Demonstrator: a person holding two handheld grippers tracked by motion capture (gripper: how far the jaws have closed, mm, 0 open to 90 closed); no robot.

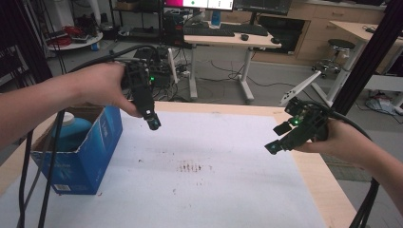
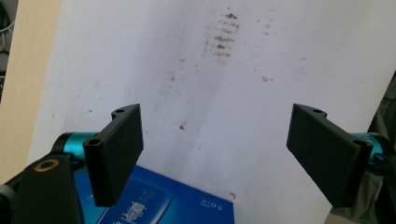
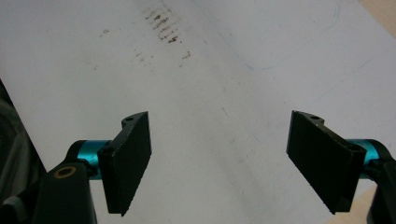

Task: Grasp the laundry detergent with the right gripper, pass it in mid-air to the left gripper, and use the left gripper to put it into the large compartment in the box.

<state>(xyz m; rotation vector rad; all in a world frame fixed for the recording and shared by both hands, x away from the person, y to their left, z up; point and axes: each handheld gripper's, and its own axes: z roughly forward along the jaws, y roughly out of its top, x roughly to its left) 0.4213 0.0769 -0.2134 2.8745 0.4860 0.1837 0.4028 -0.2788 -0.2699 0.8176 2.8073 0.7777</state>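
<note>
My left gripper (image 1: pixel 153 121) hangs above the table's left half, just right of an open blue cardboard box (image 1: pixel 85 156). Its jaws stand wide apart with nothing between them (image 2: pixel 219 154). The box's printed blue side (image 2: pixel 159 200) lies right below them in the left gripper view. Inside the box stands a blue container with a white cap (image 1: pixel 71 130). Over the table's right edge a hand holds my right gripper (image 1: pixel 278 137), tilted down toward the middle. It is open and empty (image 3: pixel 233 161) over bare white cover.
A white sheet (image 1: pixel 214 190) covers the wooden table (image 1: pixel 328 185), with brown stains (image 1: pixel 192 166) near its middle. Black cables (image 1: pixel 23 180) hang at the left front. A black frame post (image 1: pixel 366 57) rises at the right. A desk (image 1: pixel 228 40) and a stool (image 1: pixel 340 47) stand behind.
</note>
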